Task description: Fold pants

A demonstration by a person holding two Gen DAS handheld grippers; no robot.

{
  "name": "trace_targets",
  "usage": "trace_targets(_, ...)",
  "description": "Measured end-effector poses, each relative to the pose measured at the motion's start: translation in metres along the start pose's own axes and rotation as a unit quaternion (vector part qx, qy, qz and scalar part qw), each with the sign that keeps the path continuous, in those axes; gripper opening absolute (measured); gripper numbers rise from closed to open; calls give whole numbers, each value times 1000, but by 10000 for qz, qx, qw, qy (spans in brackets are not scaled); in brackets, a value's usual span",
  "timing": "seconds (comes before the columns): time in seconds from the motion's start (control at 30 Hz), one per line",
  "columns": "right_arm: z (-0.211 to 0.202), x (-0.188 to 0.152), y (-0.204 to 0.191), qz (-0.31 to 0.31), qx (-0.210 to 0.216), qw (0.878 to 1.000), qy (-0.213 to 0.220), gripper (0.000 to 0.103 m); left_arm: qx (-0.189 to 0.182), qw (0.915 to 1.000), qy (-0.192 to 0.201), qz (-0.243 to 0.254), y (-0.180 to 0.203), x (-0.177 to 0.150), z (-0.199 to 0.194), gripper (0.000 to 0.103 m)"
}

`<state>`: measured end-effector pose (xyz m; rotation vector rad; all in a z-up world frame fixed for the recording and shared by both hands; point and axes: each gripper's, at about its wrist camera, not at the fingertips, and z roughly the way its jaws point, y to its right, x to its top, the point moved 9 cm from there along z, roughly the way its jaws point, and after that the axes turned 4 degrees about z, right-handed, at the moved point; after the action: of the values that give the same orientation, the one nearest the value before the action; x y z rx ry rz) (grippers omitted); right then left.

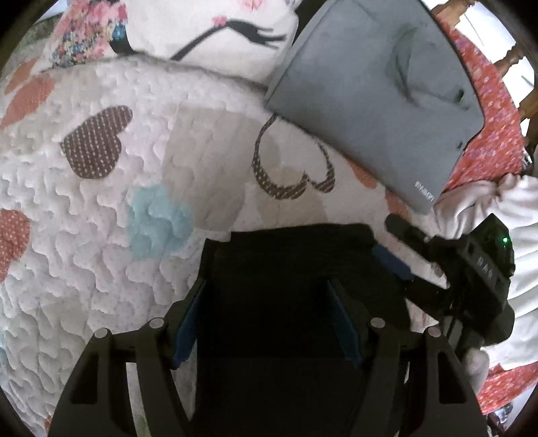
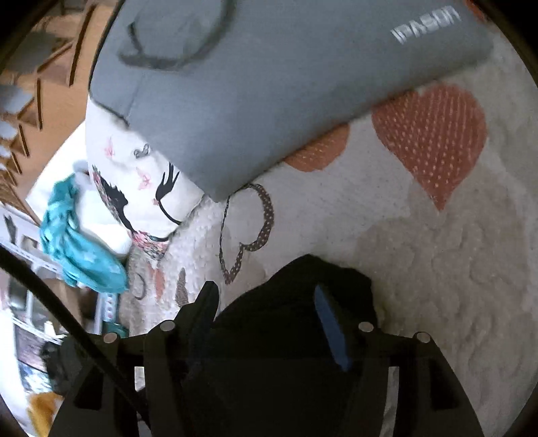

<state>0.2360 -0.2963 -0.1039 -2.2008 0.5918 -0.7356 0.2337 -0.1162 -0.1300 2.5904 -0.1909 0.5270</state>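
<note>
Left gripper [image 1: 265, 322] is pointing steeply down onto the black pants [image 1: 292, 255], jaws standing spread. Dark cloth is lying between the blue pads [image 1: 186, 322], but the pads are not pressing on it, so I read this as a let-go, not a pinch. The pants are sitting as a compact dark bundle on the heart-print quilt [image 1: 117, 208], directly under and just ahead of the left tongs. The far edge is running roughly across the left view, so the long axis looks crosswise to the left fingers; not sure, since much of the cloth is hidden under the tool.

Right gripper [image 1: 400, 252] is coming in from the right side of the bundle, fingertips at the right edge of the cloth. In its own view the right gripper [image 2: 265, 309] is also spread, with a rumpled hump of the pants [image 2: 302, 285] rising between the fingers; the blue pad [image 2: 331, 329] is sitting against or just beside the cloth, and no squeeze is visible. Right tongs are angling less steeply than the left.

Both hands are about equally near, one per side. Next move is likely a fresh grab of an edge or smoothing the fold.

Beyond the pants: a grey folded garment [image 1: 376, 101] is lying well apart, farther up the quilt, partly over a printed pillow [image 1: 208, 30]. A white sleeve [image 1: 517, 208] is showing behind the right tool.
</note>
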Motion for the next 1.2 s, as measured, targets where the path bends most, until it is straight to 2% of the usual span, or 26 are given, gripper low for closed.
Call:
trace_targets(0.1, -11, 7, 8, 180, 28, 9996, 199, 57, -29, 10000, 7, -19, 0, 2, -1, 71)
trace_targets(0.2, -31, 1, 0, 161, -108, 9992, 356, 60, -4, 9998, 192, 38, 6, 3, -25, 69)
trace_targets(0.27, -47, -14, -15, -34, -222, 9993, 285, 61, 52, 9992, 331, 208, 12, 1, -41, 69)
trace_targets(0.4, -71, -65, -41, 43, 207, 9997, -103, 61, -35, 9975, 491, 498, 23, -23, -74, 69)
trace_targets(0.5, -81, -105, -45, 119, 264, 9993, -254, 61, -222, 9984, 221, 473, 22, -50, -73, 69)
trace_targets(0.6, -77, -134, -30, 187, -39, 9994, -294, 61, -42, 9991, -141, 400, 10, -71, -50, 69)
trace_targets(0.67, -69, -139, -14, 248, -214, 9991, -283, 59, 253, 9977, -466, 419, -5, -85, -28, 69)
trace_targets(0.7, -67, -137, -9, 295, -227, 9990, -254, 57, 137, 9976, -567, 362, -7, -89, -22, 70)
trace_targets(0.77, -71, -133, -6, 422, -92, 9989, -201, 57, 81, 9980, -480, 403, -7, -87, -27, 71)
trace_targets(0.83, -85, -131, -13, 270, -120, 9996, -17, 59, 8, 9986, -407, 348, -8, -87, -39, 71)
trace_targets(0.9, -103, -136, -25, -168, -346, 9990, 220, 62, 25, 9988, -291, 392, -8, -87, -52, 71)
trace_targets(1.0, -120, -155, -28, -524, -725, 9953, 380, 63, 289, 9975, 138, 632, -7, -88, -81, 71)
trace_targets(1.07, -128, -171, -24, -672, -971, 9921, 418, 63, 660, 9917, 640, 899, -4, -90, -108, 71)
trace_targets(1.1, -130, -180, -21, -736, -1073, 9906, 424, 63, 913, 9856, 958, 1053, -2, -91, -122, 71)
trace_targets(1.13, -132, -192, -19, -841, -1177, 9886, 423, 63, 1232, 9742, 1371, 1306, 4, -96, -141, 71)
trace_targets(1.2, -138, -209, -13, -1041, -1449, 9828, 472, 63, 1637, 9534, 1924, 1651, 14, -108, -167, 73)
